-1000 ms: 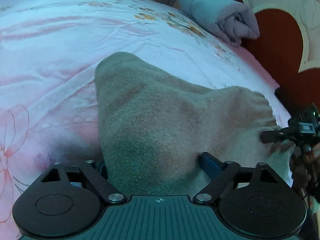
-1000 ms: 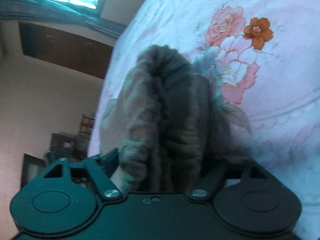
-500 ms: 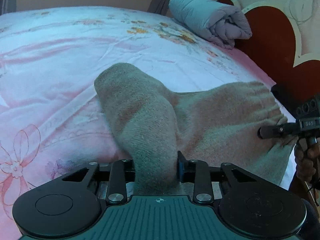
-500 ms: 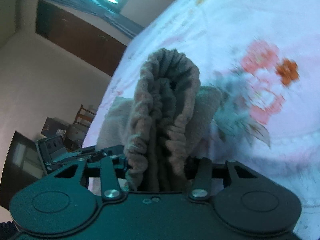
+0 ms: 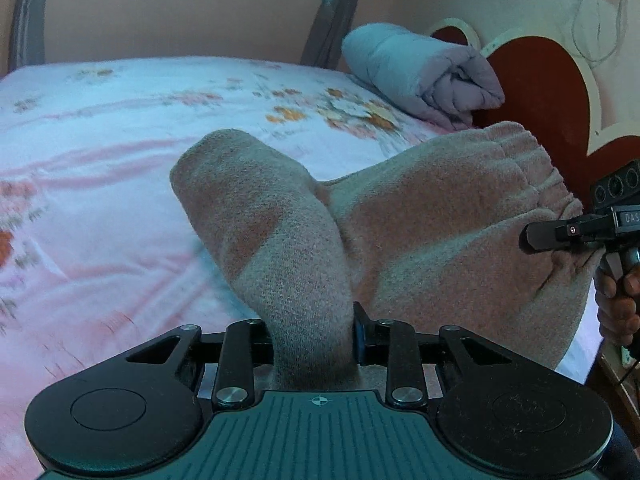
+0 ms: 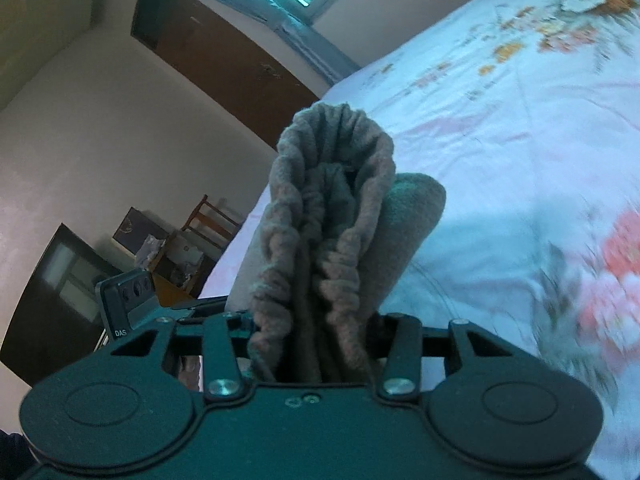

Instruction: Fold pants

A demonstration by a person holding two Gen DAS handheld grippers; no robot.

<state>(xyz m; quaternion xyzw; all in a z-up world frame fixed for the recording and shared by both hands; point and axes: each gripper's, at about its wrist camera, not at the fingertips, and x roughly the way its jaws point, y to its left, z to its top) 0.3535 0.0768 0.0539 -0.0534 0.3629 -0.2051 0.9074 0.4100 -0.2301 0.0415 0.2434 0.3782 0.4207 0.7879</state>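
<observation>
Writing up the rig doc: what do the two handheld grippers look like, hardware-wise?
Both match: a dark teal ribbed body, two round black discs at the sides, black linkage bars with silver pivot screws. The left gripper shows a small crosshair mark on its body and a blue pad on one jaw. The right gripper carries a black module lettered DAS, on a black pistol handle. No sleeve visible.

Thick folds of the grey-brown fleece pants [image 5: 304, 264] are covering the left gripper's fingers [image 5: 360, 332] almost entirely. The gathered waistband [image 6: 320, 240] is hiding the right gripper's fingers. Floral print on the pink bed sheet [image 6: 600, 280] is smearing into blur, and the picture's edge is cropping the hand [image 5: 618, 304].
</observation>
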